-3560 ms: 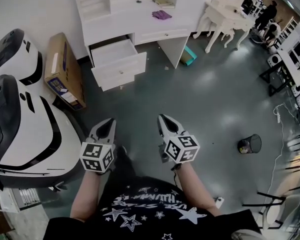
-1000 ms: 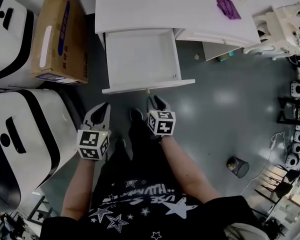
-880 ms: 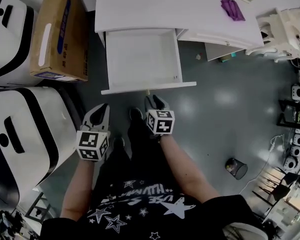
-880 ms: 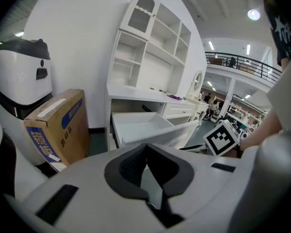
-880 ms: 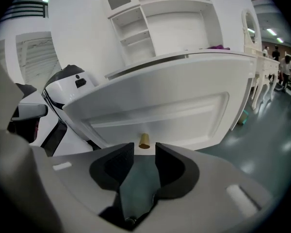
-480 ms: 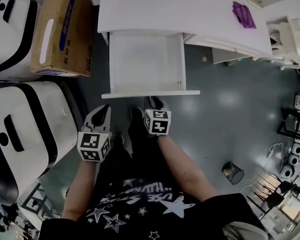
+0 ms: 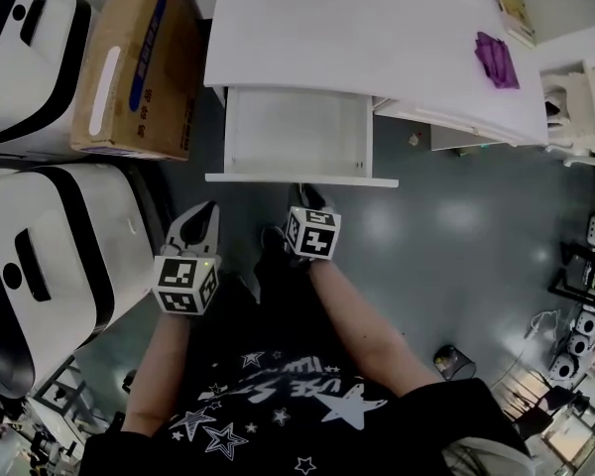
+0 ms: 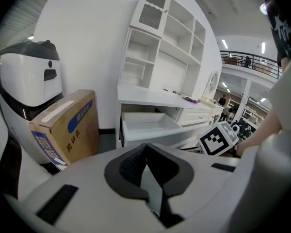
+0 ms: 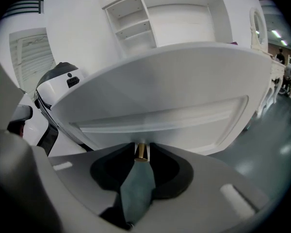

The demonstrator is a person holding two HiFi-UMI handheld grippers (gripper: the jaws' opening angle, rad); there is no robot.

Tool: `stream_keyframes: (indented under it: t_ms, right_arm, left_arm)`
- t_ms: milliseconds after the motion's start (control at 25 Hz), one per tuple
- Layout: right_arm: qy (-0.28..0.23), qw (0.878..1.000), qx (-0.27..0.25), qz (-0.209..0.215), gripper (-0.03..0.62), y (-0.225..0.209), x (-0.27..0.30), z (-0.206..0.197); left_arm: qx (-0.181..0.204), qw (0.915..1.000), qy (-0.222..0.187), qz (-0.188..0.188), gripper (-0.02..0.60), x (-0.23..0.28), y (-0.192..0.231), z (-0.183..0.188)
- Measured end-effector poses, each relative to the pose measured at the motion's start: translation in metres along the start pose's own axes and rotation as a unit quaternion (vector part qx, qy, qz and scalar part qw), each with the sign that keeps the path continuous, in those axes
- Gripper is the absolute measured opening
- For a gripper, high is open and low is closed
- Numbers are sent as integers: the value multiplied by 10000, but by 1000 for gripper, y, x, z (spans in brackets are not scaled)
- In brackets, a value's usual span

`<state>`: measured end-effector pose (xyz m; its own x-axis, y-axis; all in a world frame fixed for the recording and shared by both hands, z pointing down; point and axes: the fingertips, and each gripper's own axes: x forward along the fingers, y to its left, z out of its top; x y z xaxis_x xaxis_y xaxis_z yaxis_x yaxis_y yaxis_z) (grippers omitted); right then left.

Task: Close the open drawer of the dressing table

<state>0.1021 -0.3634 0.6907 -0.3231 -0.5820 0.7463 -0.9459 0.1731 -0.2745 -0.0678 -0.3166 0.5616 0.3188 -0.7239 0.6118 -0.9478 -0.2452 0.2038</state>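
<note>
As its jaws close, the right claw [image 9: 142, 146] has the single brass knob [image 9: 141, 153] between its tips, with thin slivers of gap on either side, so there is no firm pinch yet. Straight ahead of it rises the drawer [image 9: 174, 106] front. Beyond that the tray juts from under the dressing table's tabletop [image 7: 357, 38], perhaps half its depth exposed (my estimate). Judging by that, closing is partly done and the remaining travel inward is what's left. Off to this claw's left and slightly behind, the left claw [image 8: 146, 147] hangs with jaws together, empty. Count: one open drawer, one knob, two claws, one cardboard box [image 7: 129, 67] and two white machines [image 7: 40, 276] farther left.
</note>
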Motion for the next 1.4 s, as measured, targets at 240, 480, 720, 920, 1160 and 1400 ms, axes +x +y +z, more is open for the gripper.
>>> stream_keyframes:
  t_ms: [240, 480, 720, 920, 1160, 1400]
  right_arm:
    - [-64, 10000, -18, -45, 98, -2, 23, 30]
    - [-193, 9994, -38, -288, 100, -4, 43, 54]
    - [-187, 9987, -11, -475, 100, -6, 58, 73]
    - [-200, 9981, -7, -590, 100, -8, 68, 86]
    - [-277, 9973, 4, -682, 100, -12, 85, 109]
    - [-280, 9972, -45, -689, 100, -14, 101, 129]
  left_arm:
    - [-8, 9996, -270, 80, 9, 21, 21, 37]
    - [99, 9993, -369, -37, 9, 47, 44, 61]
    - [178, 9995, -157, -232, 9, 74, 68, 69]
    - [195, 9993, -58, -305, 9, 92, 85, 80]
    - [236, 9988, 4, -431, 9, 108, 94, 93]
    - [313, 9984, 35, -470, 9, 119, 102, 104]
